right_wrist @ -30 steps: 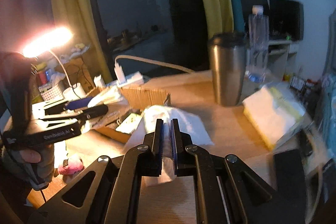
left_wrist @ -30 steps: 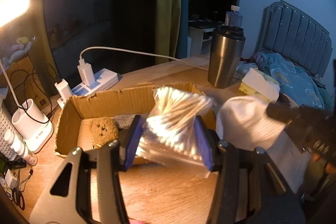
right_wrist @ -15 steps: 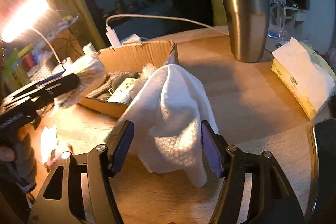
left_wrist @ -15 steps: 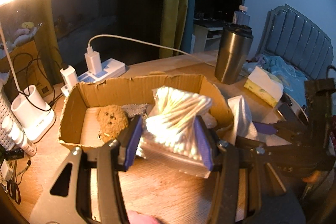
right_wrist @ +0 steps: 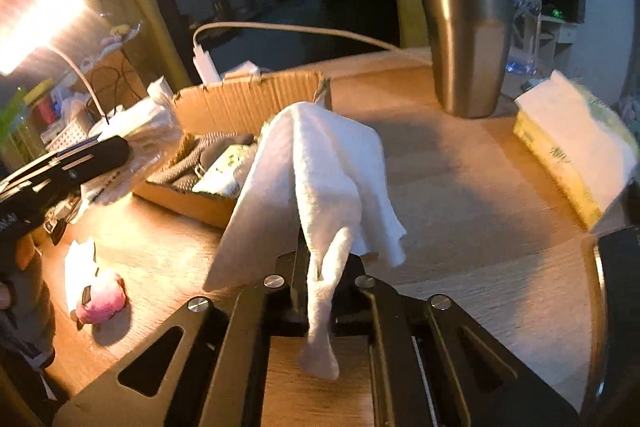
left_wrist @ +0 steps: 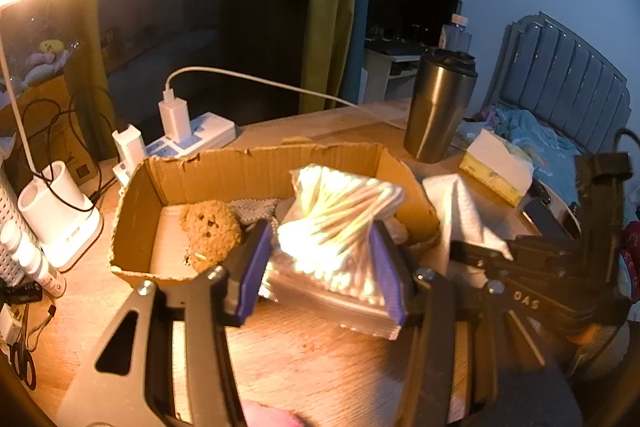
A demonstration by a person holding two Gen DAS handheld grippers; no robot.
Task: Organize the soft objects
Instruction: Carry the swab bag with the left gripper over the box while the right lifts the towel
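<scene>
My left gripper (left_wrist: 320,255) is shut on a clear bag of cotton swabs (left_wrist: 340,223) and holds it over the near wall of an open cardboard box (left_wrist: 264,163). Inside the box lie a brown cookie-like plush (left_wrist: 210,231) and some grey knit fabric. A white cloth (right_wrist: 320,163) drapes against the box's right corner and hangs down to the table. My right gripper (right_wrist: 320,267) is shut on its lower fold, low over the wooden table. From the right wrist view the left gripper (right_wrist: 116,151) appears side-on beside the box.
A steel tumbler (right_wrist: 466,35) and a yellow tissue pack (right_wrist: 568,147) stand right of the box. A small pink plush (right_wrist: 102,297) lies on the table at front left. A power strip (left_wrist: 192,135) with chargers, a white holder (left_wrist: 60,211) and a lit lamp are behind and left.
The right gripper came down with the cloth, opened so the cloth settled against the box corner, then shut again on its lower fold. The left gripper kept its hold and stayed in place.
</scene>
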